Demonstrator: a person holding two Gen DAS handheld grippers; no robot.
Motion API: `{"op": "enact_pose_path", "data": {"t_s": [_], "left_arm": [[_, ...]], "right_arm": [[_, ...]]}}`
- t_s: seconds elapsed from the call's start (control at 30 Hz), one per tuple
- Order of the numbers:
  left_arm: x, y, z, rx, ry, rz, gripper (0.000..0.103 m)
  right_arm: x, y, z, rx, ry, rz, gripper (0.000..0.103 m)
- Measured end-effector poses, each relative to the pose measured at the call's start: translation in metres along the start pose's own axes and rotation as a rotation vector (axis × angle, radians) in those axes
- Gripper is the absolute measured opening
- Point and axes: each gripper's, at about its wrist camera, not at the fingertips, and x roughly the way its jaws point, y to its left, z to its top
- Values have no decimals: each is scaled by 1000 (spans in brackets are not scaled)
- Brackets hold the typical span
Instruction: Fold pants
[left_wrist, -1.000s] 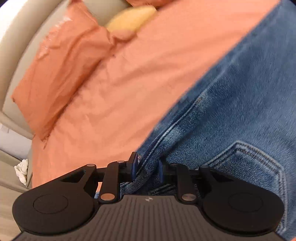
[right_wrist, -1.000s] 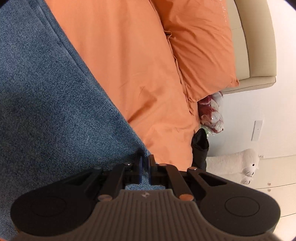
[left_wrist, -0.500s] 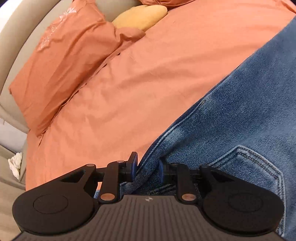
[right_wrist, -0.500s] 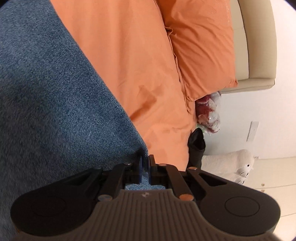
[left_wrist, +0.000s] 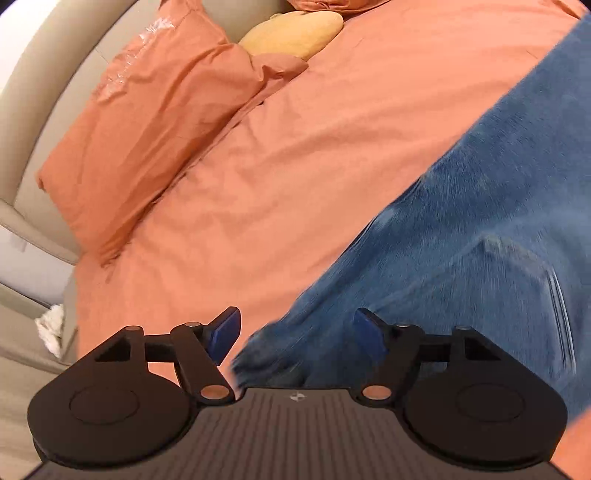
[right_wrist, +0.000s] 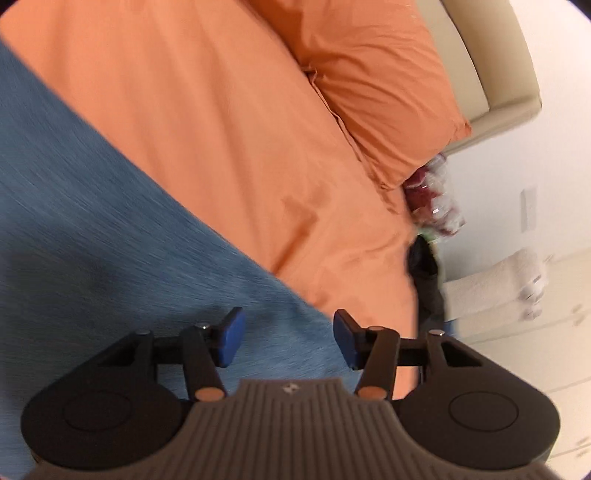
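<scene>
1. Left wrist view: the left gripper (left_wrist: 295, 332) stands with its jaws wide apart, having just been opening, and an edge of the blue jeans (left_wrist: 480, 229) lies between the blue pads (left_wrist: 223, 334) without being pressed. The denim, with a stitched back pocket (left_wrist: 517, 266) showing, is spread across the right of the frame on the orange bedcover (left_wrist: 314, 147); an orange pillow (left_wrist: 147, 129) and a yellow cushion (left_wrist: 291, 33) sit well apart at the head of the bed.

2. The release looks like the close of a fold. To do it well, the jaws should come straight up and away so neither pad drags the freed edge back out of line. Motion blur hides whether the cloth has fully settled.

3. Right wrist view: the right gripper (right_wrist: 286, 338) is parted about halfway, its jaws also just having been opening. The jeans (right_wrist: 110, 229) fill the left of the frame, and their edge runs between the fingers, untouched by either pad, with the bedcover (right_wrist: 221, 129) beyond.

4. Judged from here, both sides should clear at an even pace so the fold stays square, and a smoothing pass over the top layer would likely help before the next fold. A snagged hem is the main risk.
</scene>
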Motion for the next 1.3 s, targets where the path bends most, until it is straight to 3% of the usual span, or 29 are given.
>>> {"op": "enact_pose_path", "data": {"t_s": [0.1, 0.27, 0.47, 0.6, 0.7, 0.77, 0.83, 0.93, 0.97, 1.0, 1.1, 1.17, 1.23, 1.3], "left_arm": [[-27, 18, -17, 8, 20, 10, 73], [-66, 29, -57, -7, 14, 27, 70], [-89, 0, -103, 82, 22, 12, 70], [-94, -17, -123, 119, 15, 9, 70], [-95, -23, -132, 133, -5, 13, 70], [-94, -24, -135, 130, -16, 8, 70], [-94, -27, -140, 137, -27, 12, 70], [-91, -26, -141, 119, -39, -9, 70], [-89, -24, -141, 106, -41, -22, 70], [-86, -22, -140, 87, -41, -34, 68], [-75, -9, -135, -21, -41, -84, 54], [-69, 2, -132, -114, -62, -106, 52], [-59, 11, -127, -209, -71, -147, 50], [-48, 18, -121, -289, -64, -172, 48]], "right_arm": [[-44, 12, -1, 103, -39, 162, 49], [-124, 60, -10, 196, -111, 446, 48], [-207, 130, -28, 231, -194, 745, 46], [-241, 188, -39, 236, -221, 884, 41], [-252, 228, -40, 209, -259, 902, 36], [-256, 246, -35, 177, -312, 829, 36], [-256, 256, -24, 162, -357, 788, 37], [-254, 257, -8, 166, -380, 796, 37], [-255, 256, 1, 161, -390, 780, 34], [-253, 254, 4, 156, -389, 765, 18], [-257, 244, 2, 142, -382, 804, 13], [-258, 250, -12, 72, -374, 806, 12], [-247, 270, -25, 15, -303, 802, 12], [-237, 282, -34, 19, -295, 796, 12]]}}
